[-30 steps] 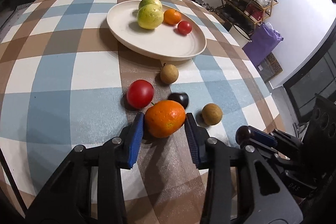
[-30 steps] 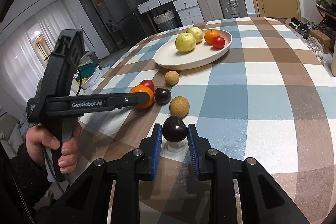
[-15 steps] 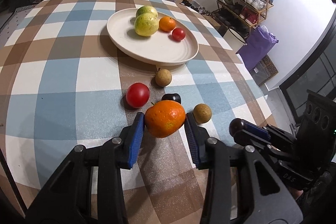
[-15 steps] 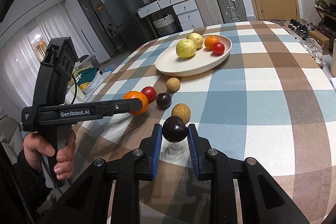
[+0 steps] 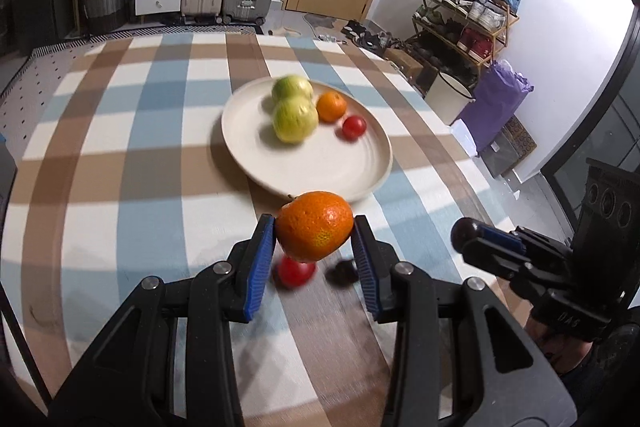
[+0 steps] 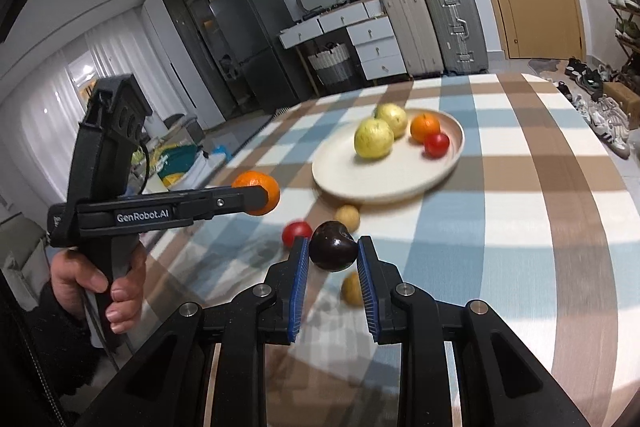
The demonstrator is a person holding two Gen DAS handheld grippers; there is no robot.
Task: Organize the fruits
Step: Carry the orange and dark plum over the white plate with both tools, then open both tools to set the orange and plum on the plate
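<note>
Two loads aloft: left gripper (image 5: 314, 241) jaws grasping orange (image 5: 315, 225), right gripper (image 6: 334, 259) jaws grasping plum (image 6: 333, 251); plate (image 5: 360, 183) dead ahead, nearer orange.

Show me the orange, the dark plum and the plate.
orange (image 5: 314, 225): left wrist view, middle of its peel.
dark plum (image 6: 333, 246): right wrist view, centre of its skin.
plate (image 6: 360, 183): right wrist view, bare near rim.
</note>
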